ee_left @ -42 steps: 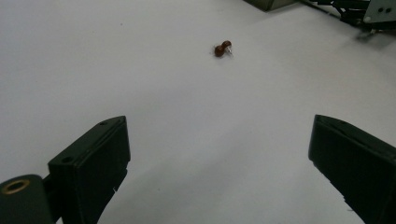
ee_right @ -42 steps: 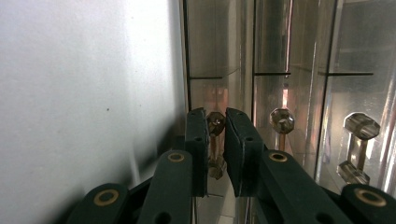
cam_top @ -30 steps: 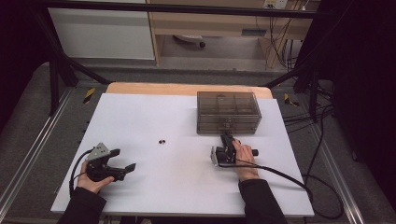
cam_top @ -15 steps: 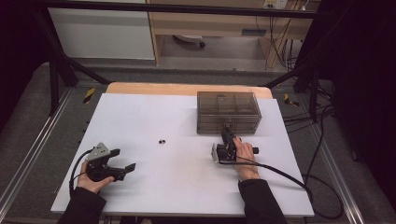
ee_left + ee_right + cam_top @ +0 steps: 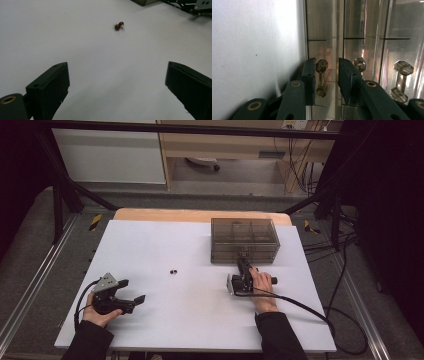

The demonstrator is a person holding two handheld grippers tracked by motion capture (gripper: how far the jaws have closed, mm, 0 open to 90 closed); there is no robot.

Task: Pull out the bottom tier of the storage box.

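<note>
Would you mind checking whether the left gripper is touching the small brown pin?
Apart: in the left gripper view, bare white table separates the left gripper from the small brown pin.

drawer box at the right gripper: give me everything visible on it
The drawer box is a smoky, see-through plastic cabinet, upright at the far right of the white table. Dividers split it into compartments, and the drawer fronts carry clear faceted knobs. The drawers look shut. The right gripper points at its lower front. In the right gripper view one knob sits between the narrowly parted jaws; whether the pads touch it is unclear.
</note>
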